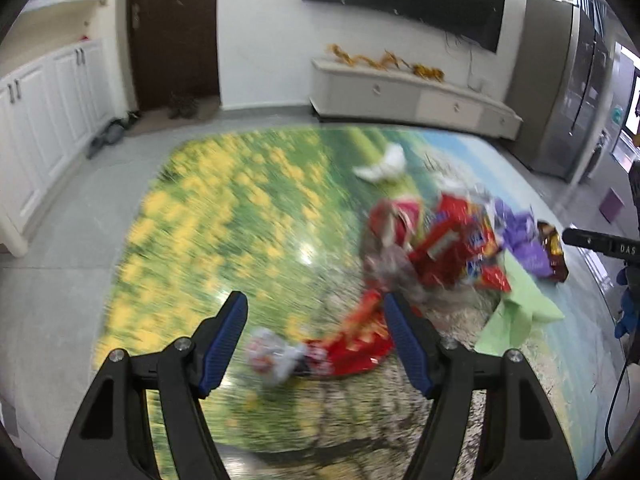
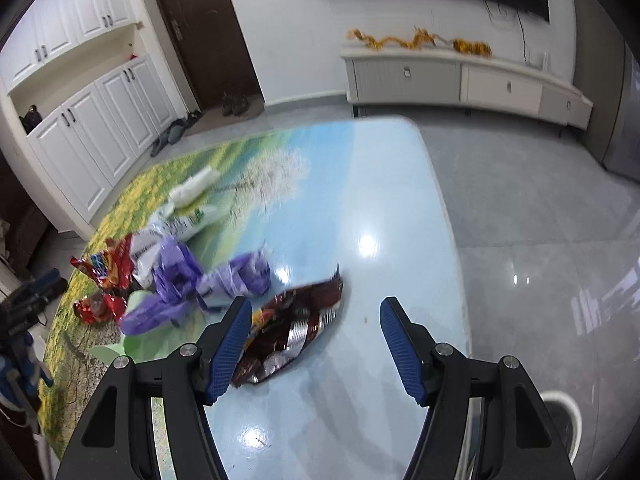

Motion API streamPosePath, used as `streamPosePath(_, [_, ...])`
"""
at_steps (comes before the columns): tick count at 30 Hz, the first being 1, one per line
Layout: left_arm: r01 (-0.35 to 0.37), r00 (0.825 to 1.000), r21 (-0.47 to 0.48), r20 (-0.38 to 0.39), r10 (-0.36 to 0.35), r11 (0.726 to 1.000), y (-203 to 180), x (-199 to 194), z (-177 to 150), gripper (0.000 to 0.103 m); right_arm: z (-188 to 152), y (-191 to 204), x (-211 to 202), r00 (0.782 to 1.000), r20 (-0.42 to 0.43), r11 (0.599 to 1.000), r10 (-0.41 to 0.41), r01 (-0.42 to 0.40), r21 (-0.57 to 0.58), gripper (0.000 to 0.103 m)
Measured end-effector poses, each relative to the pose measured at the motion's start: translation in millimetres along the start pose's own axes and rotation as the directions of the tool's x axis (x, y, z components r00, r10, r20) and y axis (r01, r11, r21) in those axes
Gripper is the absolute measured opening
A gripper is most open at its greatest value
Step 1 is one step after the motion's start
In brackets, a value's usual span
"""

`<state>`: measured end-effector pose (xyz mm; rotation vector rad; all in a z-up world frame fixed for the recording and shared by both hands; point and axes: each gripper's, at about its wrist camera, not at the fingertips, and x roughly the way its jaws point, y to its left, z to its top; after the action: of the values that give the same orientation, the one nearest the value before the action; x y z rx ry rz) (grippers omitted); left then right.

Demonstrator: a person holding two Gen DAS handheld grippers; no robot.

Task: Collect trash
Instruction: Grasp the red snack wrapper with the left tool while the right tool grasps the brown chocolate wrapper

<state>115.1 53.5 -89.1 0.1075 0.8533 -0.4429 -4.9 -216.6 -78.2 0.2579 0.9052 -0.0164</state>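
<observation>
Progress: barely begun, I'd judge; every wrapper lies loose on the glossy table with the meadow-and-sky print (image 2: 360, 184), and nothing is held.
Left gripper (image 1: 314, 330): blue-padded jaws spread wide and empty, poised over a flat red foil snack bag (image 1: 356, 346) at lower centre of its view, with a crumpled white-and-red wrapper (image 1: 272, 354) just beside it.
Right gripper (image 2: 316, 338): jaws wide apart, empty, above a dark brown foil packet (image 2: 292, 330) at centre frame.
Remaining trash: heaped red foil wrappers (image 1: 444, 240), crumpled purple plastic bags (image 2: 208, 284), pale green paper sheet (image 1: 520, 312), white crumpled tissue (image 1: 384, 164).
Containers: no clear bin; a round white-rimmed object (image 2: 562, 414) at lower right, contents not visible.
</observation>
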Motion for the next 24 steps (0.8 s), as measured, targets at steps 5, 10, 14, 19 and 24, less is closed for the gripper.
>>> streamPosePath(5, [0.001,0.999,-0.019,-0.046,-0.002,1.000,1.5,12.4,-8.5,0.056,-6.2,6.5,16.1,0.998,-0.053,0.998,0.036,-0.033,0.050,0.064])
streamPosePath(10, [0.019,0.998,-0.019,-0.064,-0.020,1.000,0.9,10.8,-13.1,0.031,-5.4,17.6,20.0,0.997,-0.038,0.996,0.066,-0.064,0.059,0.050])
streamPosePath(14, [0.029,0.997,-0.003,-0.067,-0.029,1.000,-0.2,7.1,-17.0,0.010,-7.1,26.1,21.7,0.995,-0.033,0.995,0.093,-0.092,0.038,0.011])
streamPosePath(19, [0.042,0.997,0.006,-0.058,-0.041,0.999,-11.0,-1.5,-26.2,0.009,-17.6,20.5,10.4,0.992,-0.002,0.992,0.125,-0.125,0.031,0.004])
streamPosePath(24, [0.061,0.997,-0.028,-0.043,-0.062,0.998,-14.7,-11.7,-34.0,0.009,-23.4,7.5,-0.7,0.980,0.022,0.977,0.196,-0.198,0.083,0.007])
